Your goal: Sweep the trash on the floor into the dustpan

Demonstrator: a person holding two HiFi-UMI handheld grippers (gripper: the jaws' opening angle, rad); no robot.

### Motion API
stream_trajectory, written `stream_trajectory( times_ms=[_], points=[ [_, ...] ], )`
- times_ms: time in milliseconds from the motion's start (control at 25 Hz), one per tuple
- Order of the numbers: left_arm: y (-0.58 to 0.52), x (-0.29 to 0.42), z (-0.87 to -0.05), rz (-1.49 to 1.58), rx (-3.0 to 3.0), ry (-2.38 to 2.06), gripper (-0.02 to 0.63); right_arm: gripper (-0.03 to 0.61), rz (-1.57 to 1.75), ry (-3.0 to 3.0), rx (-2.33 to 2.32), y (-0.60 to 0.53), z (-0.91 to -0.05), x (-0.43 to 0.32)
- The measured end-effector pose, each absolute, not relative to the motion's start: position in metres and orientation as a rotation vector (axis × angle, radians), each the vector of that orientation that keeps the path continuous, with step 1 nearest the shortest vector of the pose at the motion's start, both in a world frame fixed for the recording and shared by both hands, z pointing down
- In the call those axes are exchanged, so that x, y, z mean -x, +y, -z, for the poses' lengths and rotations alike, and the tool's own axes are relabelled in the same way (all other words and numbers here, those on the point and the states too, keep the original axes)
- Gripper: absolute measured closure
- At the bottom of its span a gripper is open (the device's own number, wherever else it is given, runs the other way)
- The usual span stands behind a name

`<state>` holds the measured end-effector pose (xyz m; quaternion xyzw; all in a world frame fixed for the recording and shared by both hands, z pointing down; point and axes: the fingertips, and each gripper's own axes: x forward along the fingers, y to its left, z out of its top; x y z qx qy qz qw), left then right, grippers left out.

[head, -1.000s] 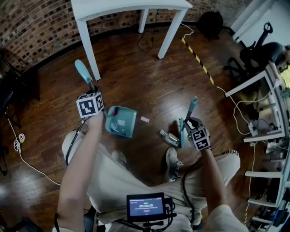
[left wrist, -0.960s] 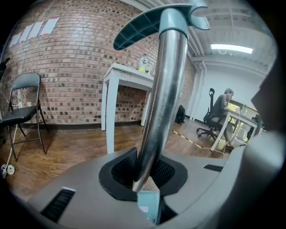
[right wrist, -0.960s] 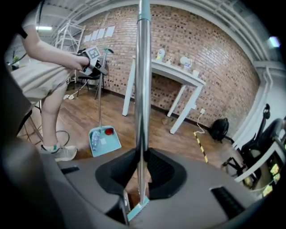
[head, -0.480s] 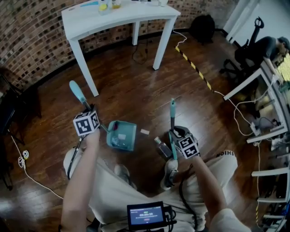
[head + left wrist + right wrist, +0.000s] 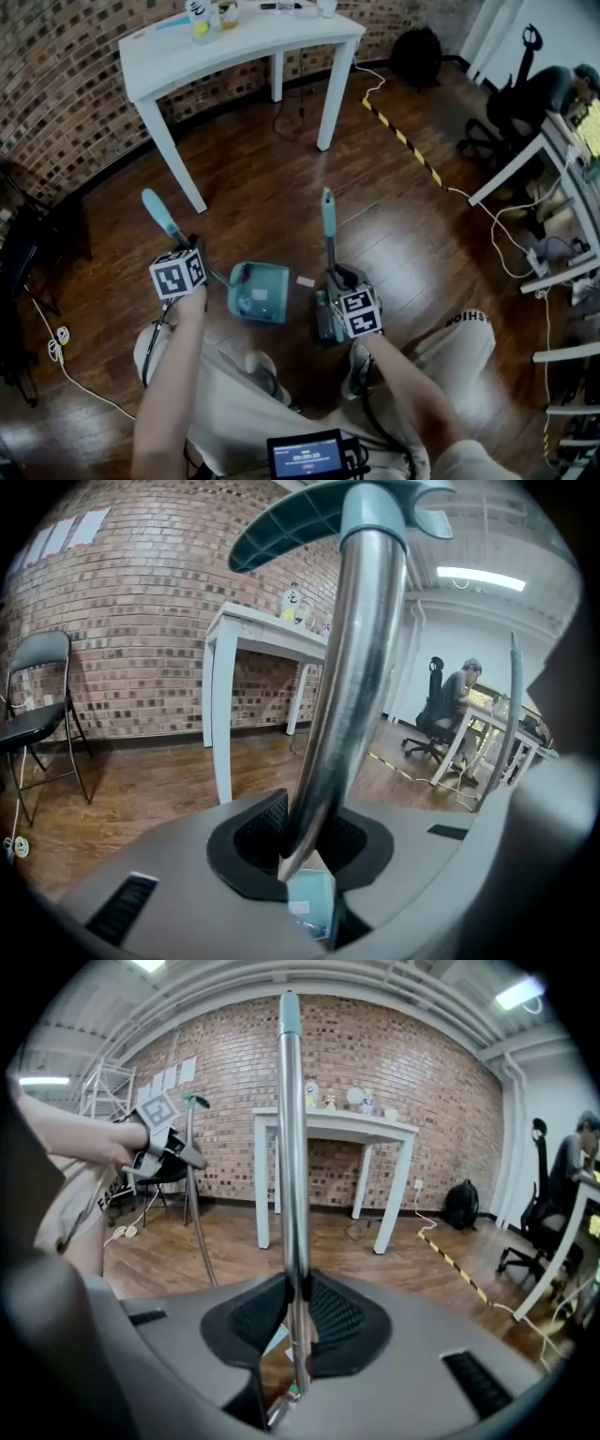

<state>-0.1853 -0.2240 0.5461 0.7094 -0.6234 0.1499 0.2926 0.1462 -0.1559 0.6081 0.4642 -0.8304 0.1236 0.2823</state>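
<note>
— Why does the left gripper (image 5: 302, 844) pinch the dustpan pole (image 5: 347, 667)?
— Likely to stand the dustpan (image 5: 258, 292) open toward the paper scrap (image 5: 306, 281) just right of it. The right gripper (image 5: 298, 1321) clamps the broom handle (image 5: 328, 225) upright, right of the scrap. Open floor (image 5: 262, 197) lies far; shoes (image 5: 265, 373) crowd near.

We cannot tell what the small bits (image 5: 247, 302) inside the dustpan (image 5: 267, 281) are; the lower end of the broom handle (image 5: 328, 225) disappears behind the right gripper (image 5: 335, 278); the bottles (image 5: 199, 19) on the white worktop (image 5: 253, 42) are clipped by the top edge.
</note>
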Motion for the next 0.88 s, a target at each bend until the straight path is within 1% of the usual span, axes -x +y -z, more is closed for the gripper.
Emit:
stream_trajectory(
  times_ms=[280,600,880],
  points=[
    [-0.216,0.174,-0.547,-0.467,-1.939,-1.559,0.560,0.486,-0.552,-2.278,-1.468,-0.171,-0.595,-0.140],
    [-0.221,0.163,-0.538,-0.577,-2.059,-1.438,0.560,0.486,-0.407,-2.297,-1.456,-0.167,-0.565,-0.148],
    [-0.216,0.137,-0.540,-0.676,-2.154,-1.290,0.561,0.486,-0.354,-2.200,-1.417,-0.129,-0.578,-0.161]
  ],
)
